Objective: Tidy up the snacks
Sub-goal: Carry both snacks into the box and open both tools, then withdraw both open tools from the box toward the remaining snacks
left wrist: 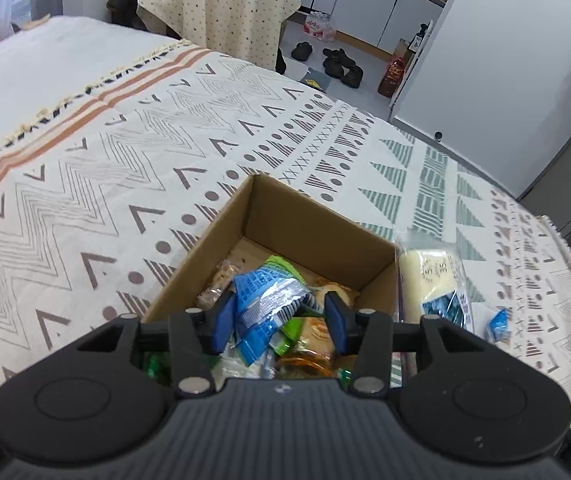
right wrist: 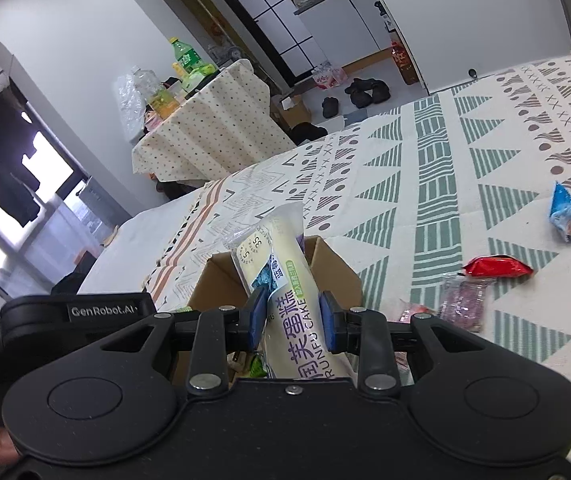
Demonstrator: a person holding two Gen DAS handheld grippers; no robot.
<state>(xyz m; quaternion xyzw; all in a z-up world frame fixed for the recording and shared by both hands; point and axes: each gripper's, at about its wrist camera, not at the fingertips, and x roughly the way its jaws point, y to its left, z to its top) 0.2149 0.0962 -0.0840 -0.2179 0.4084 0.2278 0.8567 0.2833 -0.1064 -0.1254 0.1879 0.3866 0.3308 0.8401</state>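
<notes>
Snacks mostly sit in the cardboard box (left wrist: 285,216) on the patterned bedspread (left wrist: 85,184). We judge we are mid-loading: our right gripper (right wrist: 291,316) clamps the cake packet (right wrist: 281,280) just above the box, while our left gripper (left wrist: 281,316) hangs unclenched around a blue wrapper (left wrist: 263,300) inside. Next, lower the cake in; the red packet (right wrist: 497,266) and blue candy (right wrist: 563,206) remain outside.

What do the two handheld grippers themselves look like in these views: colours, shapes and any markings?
Both look alike: the left gripper and the right gripper each have a matte black body with two round raised discs, black linkage arms with silver rivets, and blue pads on the fingers. The left gripper's top is ribbed. The right wrist view shows the other gripper's black block lettered "GenRobot.AI".
</notes>
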